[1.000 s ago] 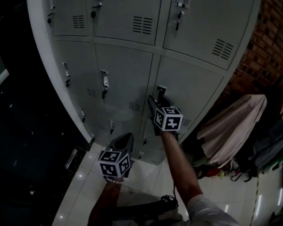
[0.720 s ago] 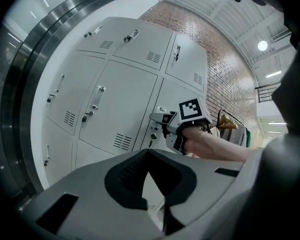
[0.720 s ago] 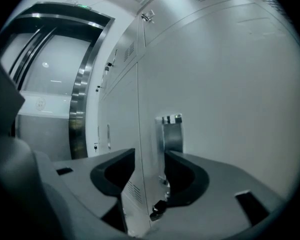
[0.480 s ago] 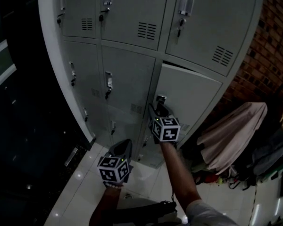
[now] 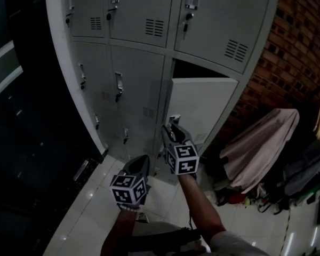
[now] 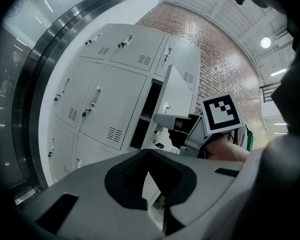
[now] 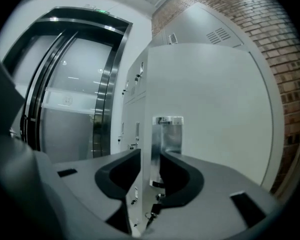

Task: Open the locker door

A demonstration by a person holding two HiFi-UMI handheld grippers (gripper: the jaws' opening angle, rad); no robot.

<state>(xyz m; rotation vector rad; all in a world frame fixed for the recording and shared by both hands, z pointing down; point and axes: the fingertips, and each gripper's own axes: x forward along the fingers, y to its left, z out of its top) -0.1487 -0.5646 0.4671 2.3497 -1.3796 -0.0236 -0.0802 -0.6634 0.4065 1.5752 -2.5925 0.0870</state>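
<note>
The grey locker door (image 5: pixel 202 105) in the middle row, right column, stands swung out, with a dark opening (image 5: pixel 194 68) above its top edge. My right gripper (image 5: pixel 173 126) straddles the door's free left edge at the chrome handle (image 7: pixel 170 133). Its jaws are closing, with the handle plate and door edge between them (image 7: pixel 150 159) and the pads against them. My left gripper (image 5: pixel 141 163) hangs lower and to the left, away from the lockers, shut and holding nothing. In the left gripper view, the left gripper (image 6: pixel 149 158) looks toward the open door (image 6: pixel 177 91) and the right gripper (image 6: pixel 166 120).
Closed lockers (image 5: pixel 133 84) fill the bank to the left, above and below. A brick wall (image 5: pixel 304 47) rises on the right. A cloth-draped object (image 5: pixel 258 148) and bags (image 5: pixel 304 169) sit on the floor at right. Dark glass panels (image 5: pixel 16 116) stand at left.
The locker door went from closed to swung well open toward me. My right gripper drew back and down with its handle. The left gripper barely moved.
</note>
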